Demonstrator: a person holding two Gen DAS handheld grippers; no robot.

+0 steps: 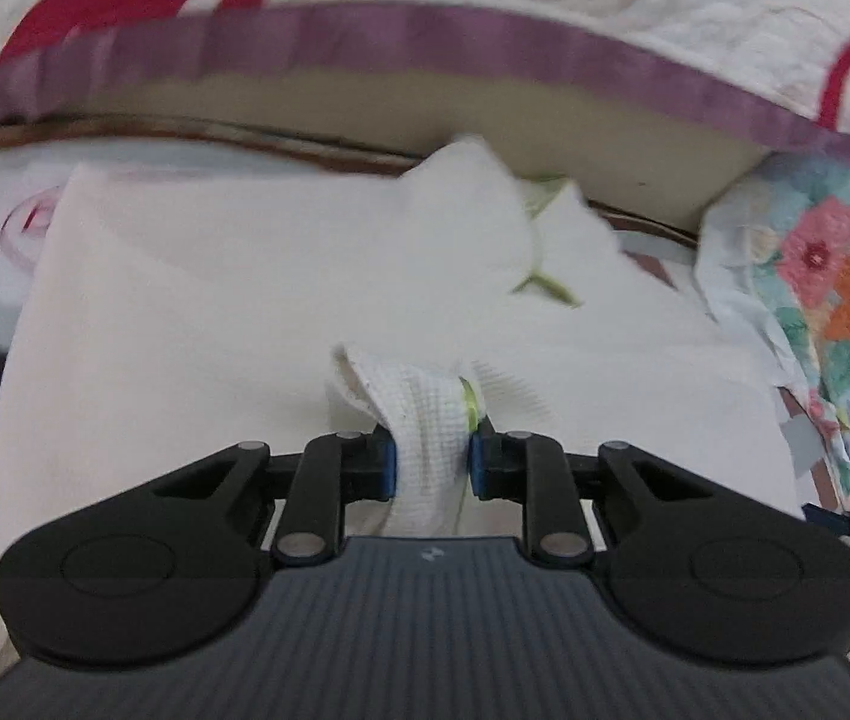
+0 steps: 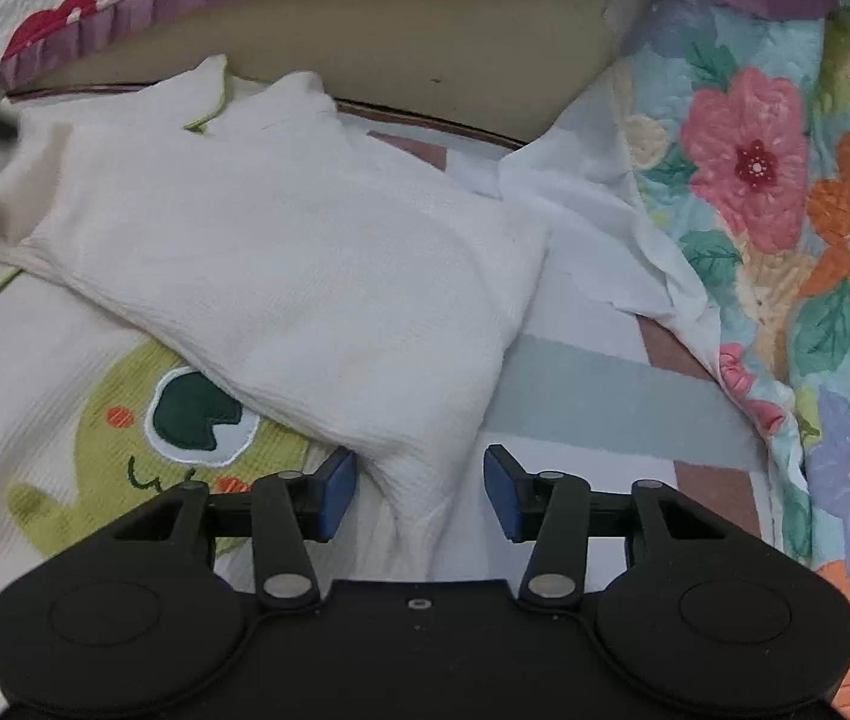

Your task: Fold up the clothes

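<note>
A cream waffle-knit garment (image 1: 233,324) with lime-green trim lies spread on a bed. My left gripper (image 1: 431,462) is shut on a bunched fold of its fabric with a green edge (image 1: 470,405). In the right wrist view the same garment (image 2: 305,276) shows a green frog patch (image 2: 185,414), and one side is folded over across it. My right gripper (image 2: 419,492) is open, its blue pads either side of the folded flap's lower corner, with the cloth lying between them ungripped.
A floral quilt (image 2: 785,192) is heaped along the right. A quilted cover with a purple ruffle (image 1: 425,36) hangs over a beige mattress side (image 2: 425,42) at the back. A striped sheet (image 2: 593,402) shows beside the garment.
</note>
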